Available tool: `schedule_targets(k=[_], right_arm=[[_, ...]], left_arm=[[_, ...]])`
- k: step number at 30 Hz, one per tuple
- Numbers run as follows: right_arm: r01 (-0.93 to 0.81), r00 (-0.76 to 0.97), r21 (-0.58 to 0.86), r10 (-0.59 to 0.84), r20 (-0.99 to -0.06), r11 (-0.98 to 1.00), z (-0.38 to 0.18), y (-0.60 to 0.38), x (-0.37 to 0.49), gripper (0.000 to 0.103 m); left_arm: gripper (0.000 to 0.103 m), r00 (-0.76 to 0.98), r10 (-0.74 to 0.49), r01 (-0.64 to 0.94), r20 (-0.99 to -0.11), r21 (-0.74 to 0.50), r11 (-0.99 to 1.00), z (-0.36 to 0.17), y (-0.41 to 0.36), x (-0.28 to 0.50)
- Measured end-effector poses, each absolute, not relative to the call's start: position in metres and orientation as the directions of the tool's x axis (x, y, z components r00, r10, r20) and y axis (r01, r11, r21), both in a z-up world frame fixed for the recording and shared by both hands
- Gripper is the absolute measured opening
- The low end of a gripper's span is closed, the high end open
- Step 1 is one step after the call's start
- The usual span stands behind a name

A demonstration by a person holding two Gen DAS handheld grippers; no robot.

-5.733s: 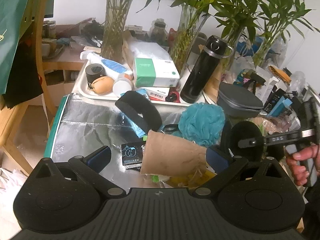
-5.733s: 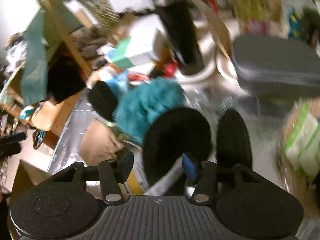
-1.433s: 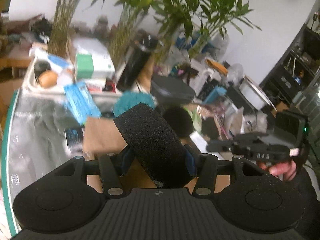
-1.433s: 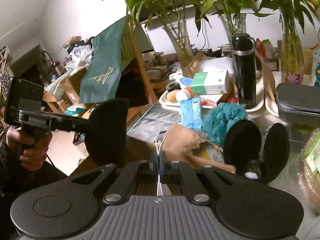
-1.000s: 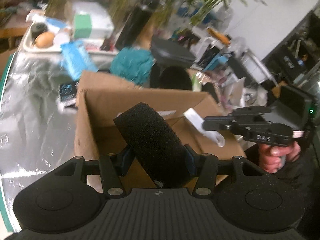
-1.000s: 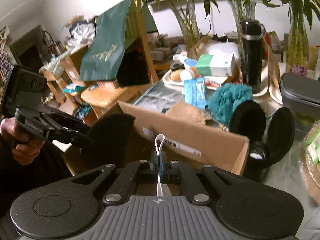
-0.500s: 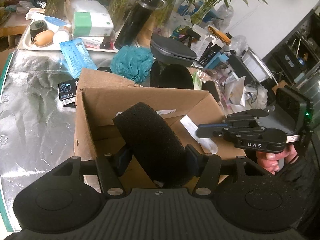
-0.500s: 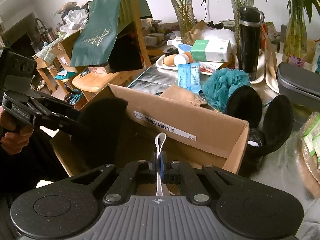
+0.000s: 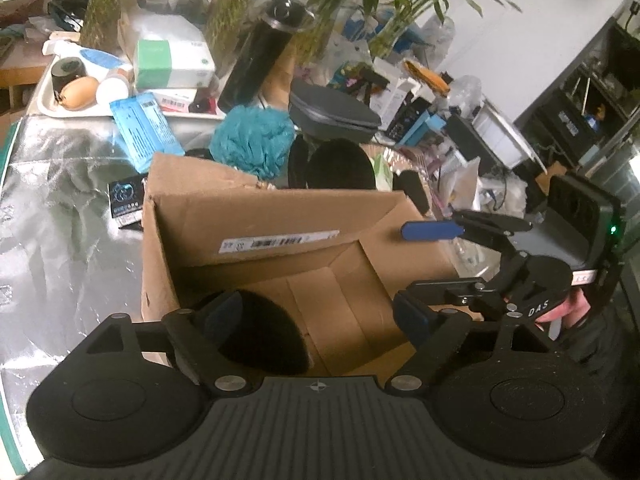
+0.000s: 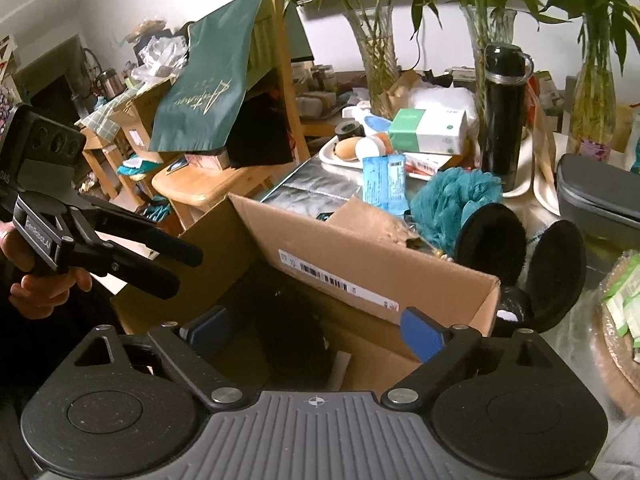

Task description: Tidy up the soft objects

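Note:
An open cardboard box stands on the silver table cover; it also shows in the right wrist view. A black foam pad lies inside the box, also seen in the right wrist view. My left gripper is open over the box, empty. My right gripper is open over the box too, and shows in the left wrist view. A teal bath pouf and black earmuffs lie behind the box.
A black flask, a green tissue box, a white tray, a blue packet and a grey case crowd the back of the table. Plant vases stand behind. A wooden chair is at left.
My left gripper opened and let the black foam pad drop into the box. My right gripper opened and released the white strap, which is no longer in view.

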State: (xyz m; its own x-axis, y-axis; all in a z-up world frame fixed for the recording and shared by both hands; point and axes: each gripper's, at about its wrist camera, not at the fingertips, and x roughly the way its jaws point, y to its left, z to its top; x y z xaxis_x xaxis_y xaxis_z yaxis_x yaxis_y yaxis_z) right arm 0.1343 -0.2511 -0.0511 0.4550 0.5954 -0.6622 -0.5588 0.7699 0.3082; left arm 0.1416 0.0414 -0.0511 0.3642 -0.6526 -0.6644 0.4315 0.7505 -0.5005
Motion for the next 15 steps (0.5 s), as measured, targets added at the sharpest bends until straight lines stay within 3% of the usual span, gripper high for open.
schedule_targets(k=[15], right_arm=[[-0.462,0.618,0.282,0.534,-0.578,0.841,-0.039,-0.268,0.139,0.103]], left_arm=[[0.086,0.566,-0.561,0.41,-0.604,-0.385,0.827,-0.028,0.047,0.135]])
